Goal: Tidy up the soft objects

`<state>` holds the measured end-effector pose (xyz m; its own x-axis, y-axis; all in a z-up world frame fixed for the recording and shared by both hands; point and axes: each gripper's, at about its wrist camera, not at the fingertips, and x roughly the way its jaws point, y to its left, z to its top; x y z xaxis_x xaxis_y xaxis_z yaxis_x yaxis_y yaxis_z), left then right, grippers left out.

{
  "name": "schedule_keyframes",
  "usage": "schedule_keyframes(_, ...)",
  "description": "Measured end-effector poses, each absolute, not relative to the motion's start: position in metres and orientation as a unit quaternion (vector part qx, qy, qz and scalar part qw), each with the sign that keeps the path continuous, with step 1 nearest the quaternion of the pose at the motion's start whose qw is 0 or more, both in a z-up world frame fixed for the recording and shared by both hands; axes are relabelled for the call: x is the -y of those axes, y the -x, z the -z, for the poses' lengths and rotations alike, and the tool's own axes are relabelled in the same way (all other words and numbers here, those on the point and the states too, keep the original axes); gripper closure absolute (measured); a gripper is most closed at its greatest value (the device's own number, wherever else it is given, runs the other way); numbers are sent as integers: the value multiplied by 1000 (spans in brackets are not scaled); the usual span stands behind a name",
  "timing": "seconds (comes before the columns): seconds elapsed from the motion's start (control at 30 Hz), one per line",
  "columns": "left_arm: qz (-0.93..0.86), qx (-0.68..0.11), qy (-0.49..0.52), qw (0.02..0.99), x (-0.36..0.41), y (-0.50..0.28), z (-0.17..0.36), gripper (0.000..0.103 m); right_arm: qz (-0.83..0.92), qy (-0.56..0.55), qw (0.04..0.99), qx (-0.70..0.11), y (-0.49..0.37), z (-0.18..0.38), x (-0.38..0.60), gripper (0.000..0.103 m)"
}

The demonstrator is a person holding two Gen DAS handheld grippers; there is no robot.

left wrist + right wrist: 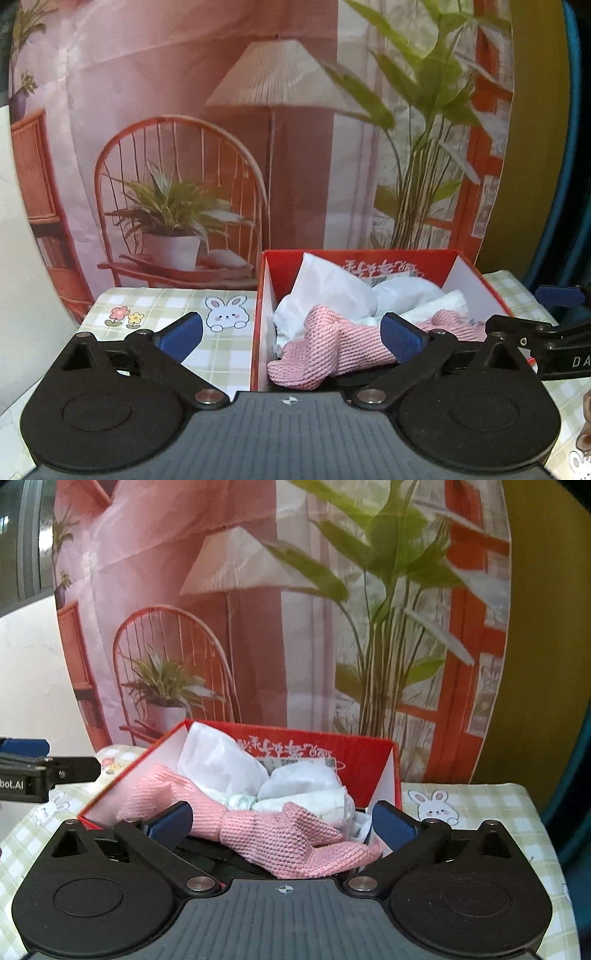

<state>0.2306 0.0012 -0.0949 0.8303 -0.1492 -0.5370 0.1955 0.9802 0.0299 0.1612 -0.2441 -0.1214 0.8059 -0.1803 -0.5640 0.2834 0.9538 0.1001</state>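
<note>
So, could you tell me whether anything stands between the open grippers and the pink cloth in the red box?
Nothing visible does. The pink cloth lies on top of the white items in the red box, right before the open right gripper. The left gripper straddles the box's left wall.

My left gripper [291, 334] stands wide open, nothing between its blue pads. Just beyond, the red box [264, 295] holds a pink knitted cloth [325, 350] lying over white soft bundles [332, 291]; my right gripper [550, 328] enters at far right
</note>
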Motion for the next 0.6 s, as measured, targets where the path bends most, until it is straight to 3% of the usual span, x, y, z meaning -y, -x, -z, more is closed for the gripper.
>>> schedule_keyframes(0.6,86,-228,-49,969,1,-154,30,0,157,-76,956,-234,-98,42,204,0)
